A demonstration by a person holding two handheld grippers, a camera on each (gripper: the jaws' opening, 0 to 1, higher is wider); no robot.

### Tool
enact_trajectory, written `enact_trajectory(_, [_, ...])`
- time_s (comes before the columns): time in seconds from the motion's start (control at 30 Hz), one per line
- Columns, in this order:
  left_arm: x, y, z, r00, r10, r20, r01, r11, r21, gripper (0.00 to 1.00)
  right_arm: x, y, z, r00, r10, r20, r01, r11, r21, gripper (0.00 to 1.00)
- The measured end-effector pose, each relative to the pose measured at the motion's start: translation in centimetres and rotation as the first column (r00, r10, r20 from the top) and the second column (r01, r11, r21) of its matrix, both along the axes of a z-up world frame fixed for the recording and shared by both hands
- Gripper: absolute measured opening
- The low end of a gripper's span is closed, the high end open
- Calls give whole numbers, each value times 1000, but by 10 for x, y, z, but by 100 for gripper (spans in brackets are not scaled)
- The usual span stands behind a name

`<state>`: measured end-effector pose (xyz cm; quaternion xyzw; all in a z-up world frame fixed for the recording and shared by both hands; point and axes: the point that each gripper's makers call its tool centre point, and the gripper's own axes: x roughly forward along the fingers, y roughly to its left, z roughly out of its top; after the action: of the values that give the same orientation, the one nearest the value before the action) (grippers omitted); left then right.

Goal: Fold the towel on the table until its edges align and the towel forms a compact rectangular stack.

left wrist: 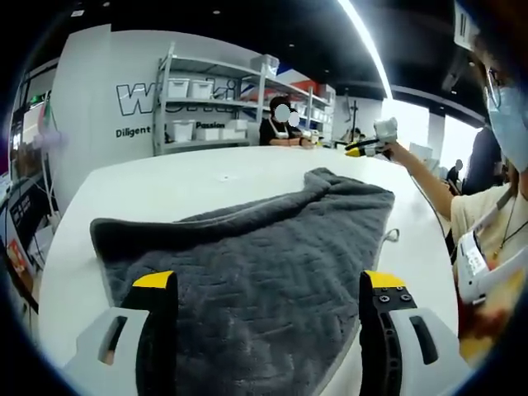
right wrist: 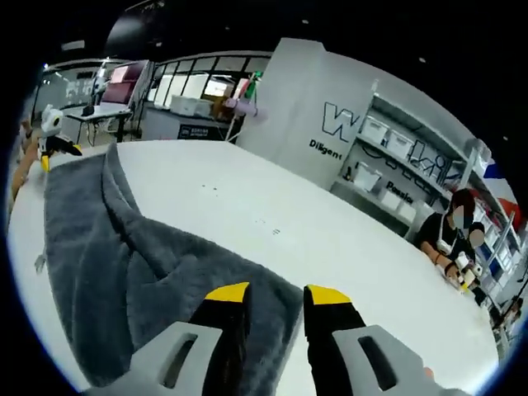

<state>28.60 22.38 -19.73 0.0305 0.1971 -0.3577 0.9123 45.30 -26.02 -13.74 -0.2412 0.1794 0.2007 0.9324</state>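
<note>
The towel [left wrist: 264,264] lies on the table [left wrist: 190,181], shelves [left wrist: 214,103] behind it.

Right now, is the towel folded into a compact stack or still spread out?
Still mostly spread. The gray towel lies wide across the white table, with one rumpled ridge and a far corner bunched; its edges are not aligned.

Black, yellow-tipped jaws on grey left gripper [left wrist: 268,289].

The left gripper [left wrist: 268,285] is held low with its yellow-tipped jaws spread wide apart. The right gripper [right wrist: 276,293] is seen with its jaws drawn closer, a narrow gap left between the tips.
</note>
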Motion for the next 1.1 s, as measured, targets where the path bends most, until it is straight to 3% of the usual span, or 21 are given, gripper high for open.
enact_trajectory(0.2, [0, 1, -2, 1000, 2, -4, -2, 1000, 4, 89, 41, 12, -27, 997, 8, -76, -11, 999, -48, 20])
enact_trajectory(0.47, [0, 0, -2, 1000, 1, -5, -1, 1000, 3, 89, 66, 4, -55, 988, -19, -155, 13, 999, -43, 17])
enact_trajectory(0.87, [-1, -1, -2, 1000, -10, -7, 10, 1000, -2, 91, 86, 2, -94, 964, -45, -263, 31, 998, -58, 15])
enact_trajectory(1.0, [-1, -1, -2, 1000, -9, -3, 9, 1000, -2, 92, 85, 4, -102, 959, -37, -280, 21, 998, -58, 3])
enact_trajectory(1.1, [-1, -1, -1, 1000, -9, 0, 9, 1000, -3, 92, 83, 4, -102, 961, -29, -274, 17, 999, -47, 1])
